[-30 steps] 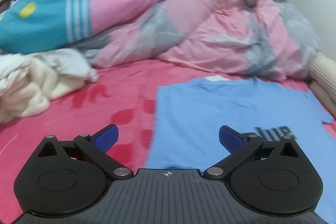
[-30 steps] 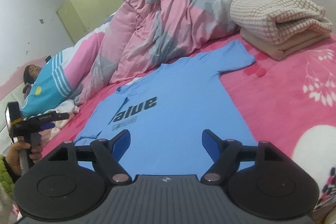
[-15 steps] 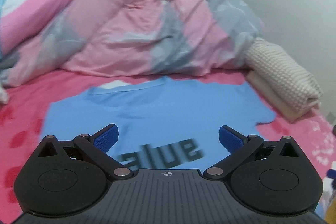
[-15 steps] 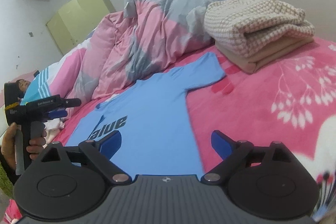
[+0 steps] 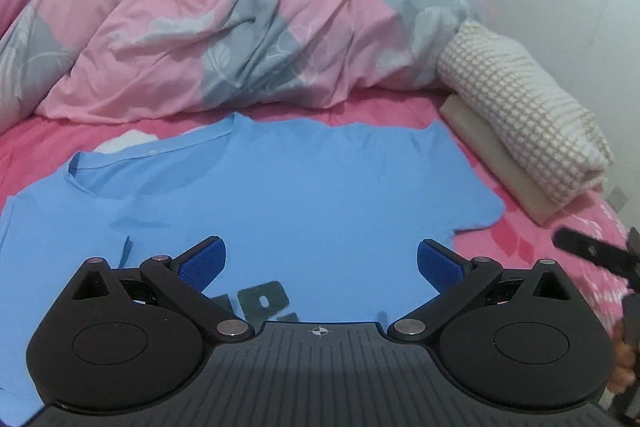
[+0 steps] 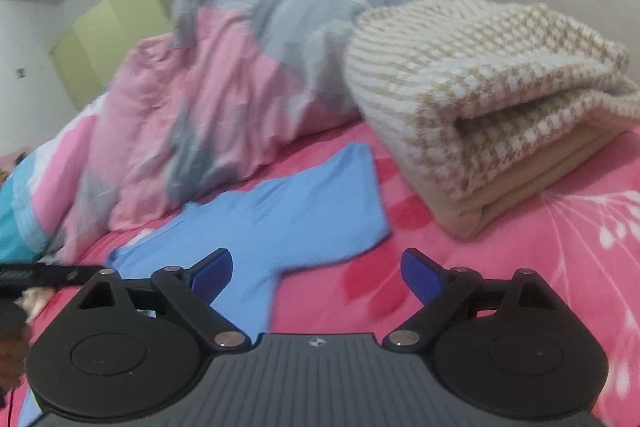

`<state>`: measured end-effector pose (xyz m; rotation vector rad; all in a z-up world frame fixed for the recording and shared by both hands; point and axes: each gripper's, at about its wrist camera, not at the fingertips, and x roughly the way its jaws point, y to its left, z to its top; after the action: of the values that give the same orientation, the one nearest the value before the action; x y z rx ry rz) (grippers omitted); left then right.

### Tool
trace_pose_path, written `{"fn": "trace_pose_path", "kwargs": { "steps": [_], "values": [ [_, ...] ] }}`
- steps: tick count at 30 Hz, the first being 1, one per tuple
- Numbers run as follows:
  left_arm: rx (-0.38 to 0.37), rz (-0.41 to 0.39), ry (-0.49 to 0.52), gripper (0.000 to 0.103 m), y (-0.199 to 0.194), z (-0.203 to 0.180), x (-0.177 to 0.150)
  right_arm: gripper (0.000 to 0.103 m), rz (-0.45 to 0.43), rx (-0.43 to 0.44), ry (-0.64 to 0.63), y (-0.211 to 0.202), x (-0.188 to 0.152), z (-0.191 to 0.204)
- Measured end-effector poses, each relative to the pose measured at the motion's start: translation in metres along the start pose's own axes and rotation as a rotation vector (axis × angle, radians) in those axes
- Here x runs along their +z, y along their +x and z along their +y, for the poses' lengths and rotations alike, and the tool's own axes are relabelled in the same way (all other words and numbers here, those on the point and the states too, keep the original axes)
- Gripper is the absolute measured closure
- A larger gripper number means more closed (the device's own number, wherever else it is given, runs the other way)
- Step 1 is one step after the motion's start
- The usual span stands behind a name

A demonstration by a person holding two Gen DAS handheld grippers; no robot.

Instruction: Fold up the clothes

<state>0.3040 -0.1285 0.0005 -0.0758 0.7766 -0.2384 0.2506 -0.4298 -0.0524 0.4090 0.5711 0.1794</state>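
Observation:
A light blue T-shirt lies flat, front up, on the pink bed sheet. Dark printed letters on its chest show just above my left gripper's body. My left gripper is open and empty, low over the shirt's chest. My right gripper is open and empty, over the shirt's right side by the sleeve. The right gripper also shows at the right edge of the left wrist view.
A crumpled pink and grey duvet is piled behind the shirt. A folded stack of a checked knit on a beige garment sits to the right of the sleeve. A yellow-green wardrobe stands at the back.
Both grippers have swung to the right and moved closer to the bed. The left view went from the bed's left side to the shirt's chest; the right view closed in on the sleeve and folded stack.

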Motion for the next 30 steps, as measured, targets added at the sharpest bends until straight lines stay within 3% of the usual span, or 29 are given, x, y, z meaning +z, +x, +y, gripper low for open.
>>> {"fn": "trace_pose_path", "kwargs": {
  "steps": [3, 7, 12, 16, 19, 20, 22, 27, 30],
  "values": [
    [0.025, -0.009, 0.017, 0.0, 0.007, -0.005, 0.008, 0.017, 0.0, -0.044, 0.0, 0.022, 0.003, -0.008],
    [0.046, -0.038, 0.087, 0.0, 0.017, -0.02, 0.019, 0.032, 0.006, -0.049, 0.022, 0.039, -0.006, -0.015],
    [0.058, -0.083, 0.183, 0.0, 0.037, -0.046, 0.035, 0.039, -0.008, -0.071, 0.021, 0.052, -0.007, -0.02],
    [0.058, -0.111, 0.241, 0.006, 0.059, -0.07, 0.046, 0.051, -0.016, -0.085, 0.043, 0.063, 0.001, -0.03],
    [0.031, -0.122, 0.237, 0.013, 0.08, -0.086, 0.054, 0.06, 0.013, -0.063, 0.081, 0.076, 0.0, -0.039],
    [0.013, -0.121, 0.225, 0.021, 0.088, -0.09, 0.057, 0.061, 0.011, -0.056, 0.081, 0.076, -0.002, -0.04],
    [-0.024, -0.116, 0.199, 0.027, 0.103, -0.099, 0.063, 0.074, 0.008, -0.031, 0.086, 0.076, -0.003, -0.042],
    [-0.102, -0.065, 0.112, 0.043, 0.149, -0.118, 0.082, 0.092, 0.008, 0.027, 0.119, 0.078, -0.006, -0.049],
    [-0.13, -0.019, 0.046, 0.047, 0.176, -0.126, 0.092, 0.094, 0.009, 0.039, 0.11, 0.079, -0.008, -0.049]
  ]
}}
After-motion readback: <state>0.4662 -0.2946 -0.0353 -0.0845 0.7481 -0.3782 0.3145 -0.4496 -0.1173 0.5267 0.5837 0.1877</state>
